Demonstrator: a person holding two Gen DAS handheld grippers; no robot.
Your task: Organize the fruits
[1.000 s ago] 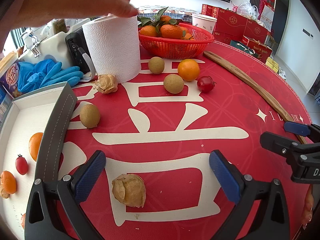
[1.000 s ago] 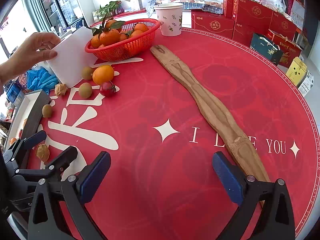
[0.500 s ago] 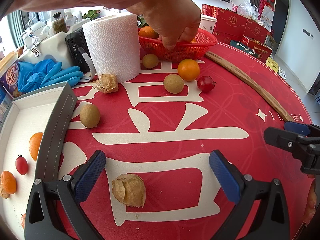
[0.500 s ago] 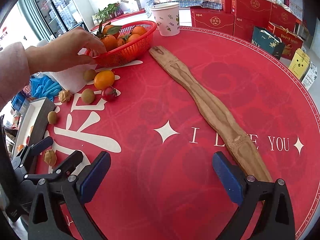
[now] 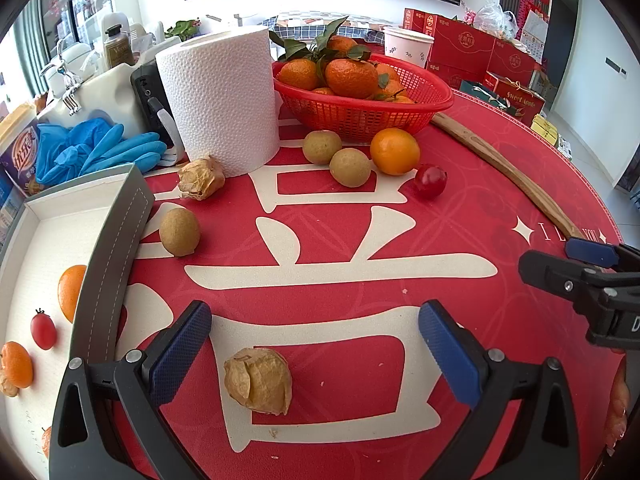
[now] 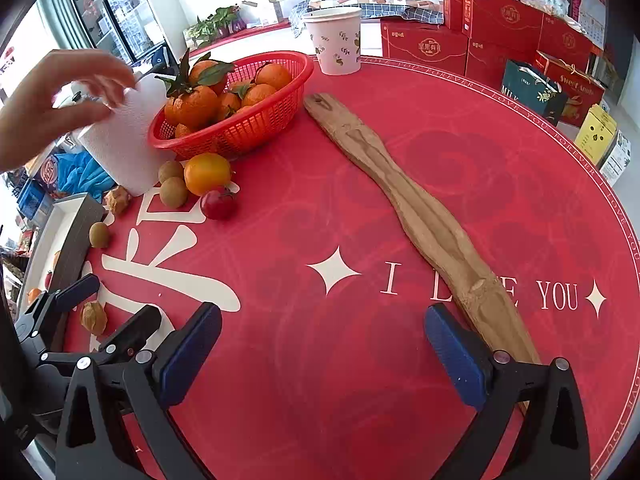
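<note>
Change: half a second ago a bare hand (image 6: 60, 96) reached into the red basket (image 5: 362, 110); it has pulled back and now hovers at upper left of the right wrist view, over the paper towel roll (image 5: 222, 100). The fruits look unmoved.
Left gripper (image 5: 316, 350): spread wide, grasping nothing; the husked physalis (image 5: 258, 380) lies between its jaws at lower centre, touching neither, probably the next pick.
Right gripper (image 6: 322, 354): released, empty, over bare red mat (image 6: 360, 200) beside the wooden board (image 6: 420, 216).
Tray (image 5: 112, 248): left edge of the left wrist view; already holds an orange fruit (image 5: 72, 292) and a cherry tomato (image 5: 43, 331), so it looks like the sorting destination.
Loose fruit: brown round fruit (image 5: 179, 232) just beside the tray wall; another husked physalis (image 5: 200, 178) by the roll; two brown fruits, an orange (image 5: 395, 151) and a red tomato (image 5: 430, 181) clustered before the basket.
Writing: "I LOVE YOU" on the mat, lower right of the right wrist view; "SWEET APPLE" on a red gift box (image 5: 516, 94); "MILK" on a dark bag (image 6: 532, 90). The mat's large cream character is only partly seen.
</note>
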